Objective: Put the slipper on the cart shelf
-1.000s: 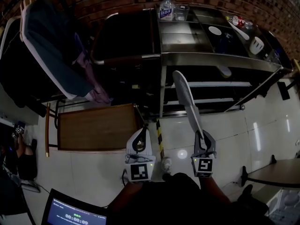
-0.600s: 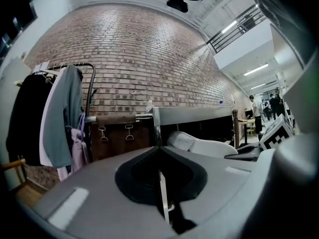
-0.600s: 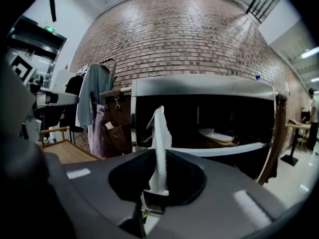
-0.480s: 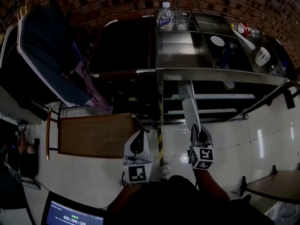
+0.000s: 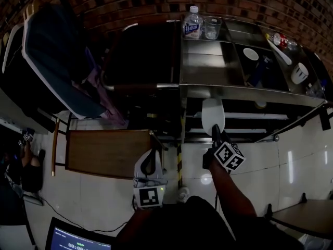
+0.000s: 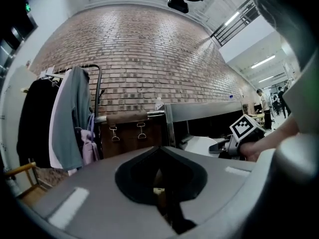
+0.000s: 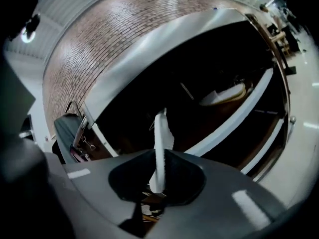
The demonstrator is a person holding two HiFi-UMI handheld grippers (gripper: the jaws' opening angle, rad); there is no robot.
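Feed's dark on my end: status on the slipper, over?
Right tool shut on slipper, far end at the cart shelf, not yet down. Left tool shut, empty. Nothing seen blocking.

My right gripper (image 5: 215, 133) covers the near end of the flat white slipper (image 5: 212, 114). In the right gripper view that end is lost in the dark hollow of the housing. Under the top edge of the steel cart (image 5: 244, 91), a small pale thing (image 5: 259, 104) is half hidden in shadow, and I can't tell what it is. The label on the clear plastic bottle (image 5: 192, 24) is too small to read. The head view's lower edge cuts off the dark laptop screen (image 5: 78, 239).
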